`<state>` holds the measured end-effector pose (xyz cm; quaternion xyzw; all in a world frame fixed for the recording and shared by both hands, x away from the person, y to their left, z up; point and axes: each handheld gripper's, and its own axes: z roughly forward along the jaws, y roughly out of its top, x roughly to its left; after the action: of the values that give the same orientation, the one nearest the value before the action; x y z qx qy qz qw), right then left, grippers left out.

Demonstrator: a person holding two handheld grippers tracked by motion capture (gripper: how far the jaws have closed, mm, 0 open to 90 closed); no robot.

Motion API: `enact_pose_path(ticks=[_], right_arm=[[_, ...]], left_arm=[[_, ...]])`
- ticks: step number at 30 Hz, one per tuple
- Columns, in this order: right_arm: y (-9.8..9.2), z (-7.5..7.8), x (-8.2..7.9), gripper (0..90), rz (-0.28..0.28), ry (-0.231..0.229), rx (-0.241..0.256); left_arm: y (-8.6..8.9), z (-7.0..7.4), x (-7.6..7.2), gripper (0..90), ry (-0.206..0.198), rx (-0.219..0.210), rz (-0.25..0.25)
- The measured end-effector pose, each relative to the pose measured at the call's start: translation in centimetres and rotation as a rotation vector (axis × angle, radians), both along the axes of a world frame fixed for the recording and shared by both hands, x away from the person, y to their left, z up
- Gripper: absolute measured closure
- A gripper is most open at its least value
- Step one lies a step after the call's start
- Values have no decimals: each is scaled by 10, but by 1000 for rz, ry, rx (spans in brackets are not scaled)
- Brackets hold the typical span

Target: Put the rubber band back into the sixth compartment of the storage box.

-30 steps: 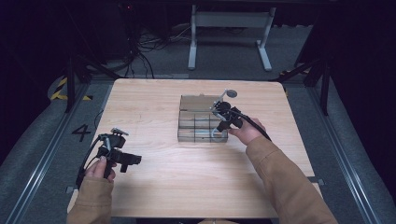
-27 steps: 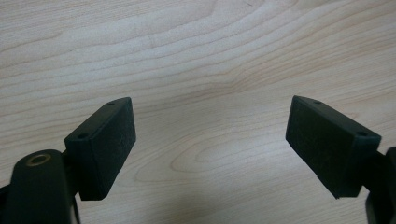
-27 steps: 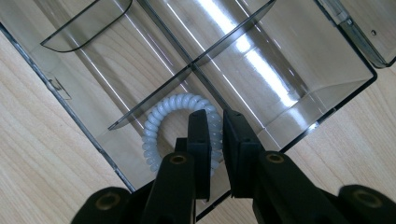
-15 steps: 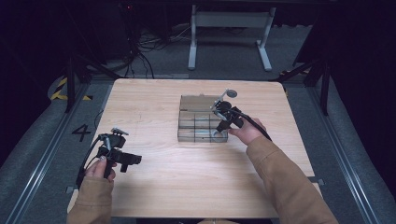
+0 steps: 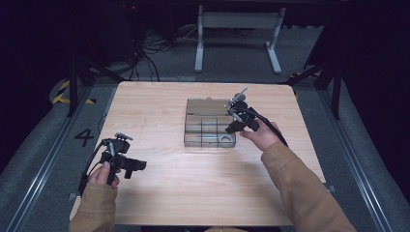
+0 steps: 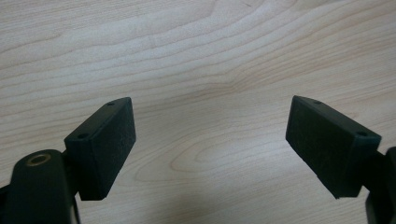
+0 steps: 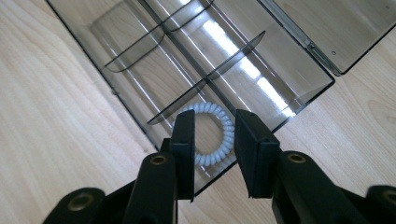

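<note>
A smoky clear compartment box [image 5: 203, 126] lies mid-table with its lid [image 7: 336, 28] folded flat behind it. A white spiral hair tie [image 5: 226, 140] rests in the near right compartment; in the right gripper view this hair tie [image 7: 212, 108] lies on the compartment floor below the jaws. My right gripper [image 5: 232, 128] hovers over that corner of the box [image 7: 261, 79]. Its jaws [image 7: 215, 115] stand a little apart and hold nothing. My left gripper [image 5: 137, 166] is near the table's front left, over bare wood, and it [image 6: 211, 100] is wide open with nothing in it.
The other compartments of the box look bare. The wooden table [image 5: 159, 106] has free room to the left of and in front of the box. Cables trail from both grippers. A dark floor and a grey stand [image 5: 237, 29] lie beyond the far edge.
</note>
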<state>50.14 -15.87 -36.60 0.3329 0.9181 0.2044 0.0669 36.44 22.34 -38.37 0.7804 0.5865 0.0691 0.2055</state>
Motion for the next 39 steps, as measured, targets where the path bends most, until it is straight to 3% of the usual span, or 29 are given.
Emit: enact_pose_path(ticks=[4,16,34,39], right_arm=[[-10,12,-12,647,7,-18,46],[-35,30,-40,605,19,-60,76],[-76,39,-67,580,-8,-90,100],[-94,37,-72,565,-44,-91,117]], left_arm=[[-1,0,0,166,-2,3,1],[-3,0,1,166,5,6,-3],[-3,0,2,166,3,1,-5],[-3,1,2,166,4,3,-3]])
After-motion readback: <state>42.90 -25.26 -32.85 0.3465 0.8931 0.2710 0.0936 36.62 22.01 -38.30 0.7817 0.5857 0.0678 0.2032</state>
